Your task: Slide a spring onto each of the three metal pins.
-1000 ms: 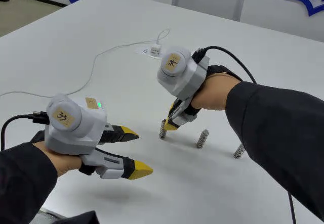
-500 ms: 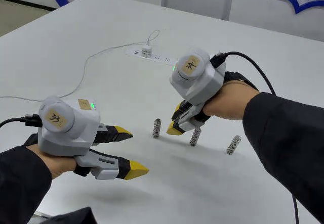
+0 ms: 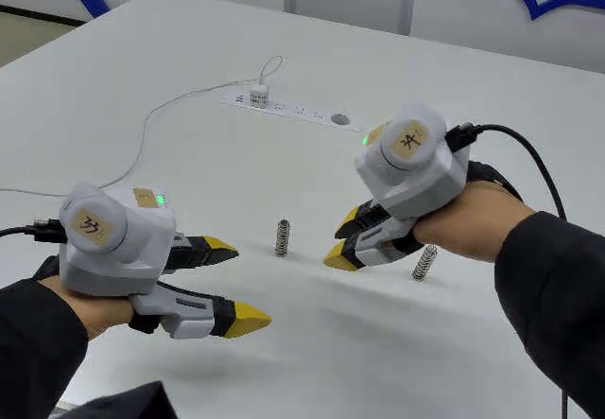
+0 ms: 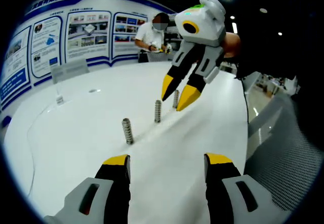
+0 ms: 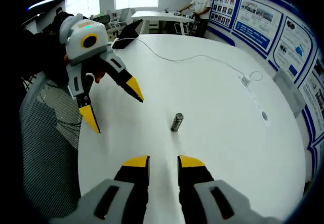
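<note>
Three springs stand upright in a row on the white desk (image 3: 425, 353): the nearest spring (image 4: 127, 131), the middle spring (image 4: 157, 111) and the far spring (image 4: 175, 98). The right tool (image 3: 338, 244) hangs close to the row, its jaws a little apart and empty. In the head view it covers the middle spring. The left tool (image 3: 244, 284) is spread wide with nothing in it, apart from the row. Farther back lie a power strip (image 3: 293, 110) and a white cable (image 3: 180, 99). Display boards (image 4: 88, 27) line the wall, and a person (image 4: 151, 37) stands beyond the desk.
</note>
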